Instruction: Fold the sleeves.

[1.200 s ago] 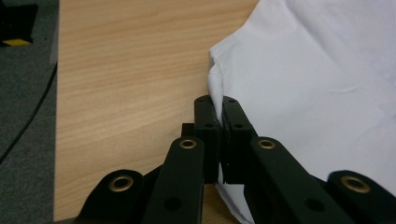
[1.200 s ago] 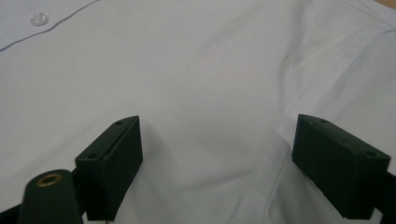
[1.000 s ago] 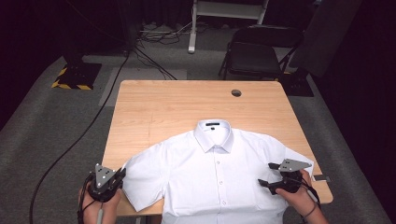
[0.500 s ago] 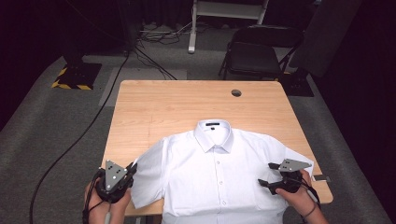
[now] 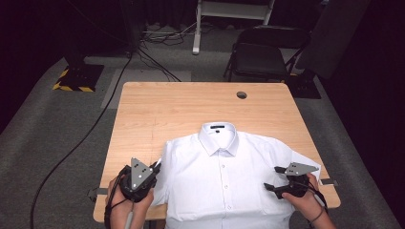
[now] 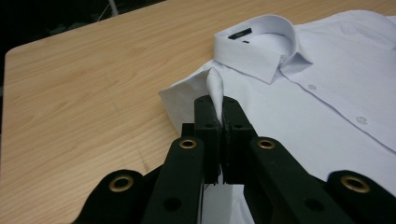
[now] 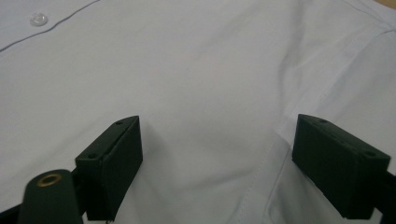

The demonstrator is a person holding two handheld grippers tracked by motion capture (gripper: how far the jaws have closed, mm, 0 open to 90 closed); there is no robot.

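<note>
A white button-up shirt lies face up on the wooden table, collar toward the far side. My left gripper is at the shirt's left edge and is shut on the left sleeve. In the left gripper view a peak of sleeve cloth stands up out of the closed jaws, lifted off the table. My right gripper rests low over the shirt's right side. Its jaws stand wide apart above flat cloth, with nothing pinched between them.
A round cable hole sits near the table's far right corner. Beyond the table stand a black chair and a yellow-and-black striped base, with cables across the floor. Bare wood lies left of and beyond the shirt.
My left gripper has moved right and upward, drawing the left sleeve in from the table's left edge toward the shirt body. The right gripper has stayed put.
</note>
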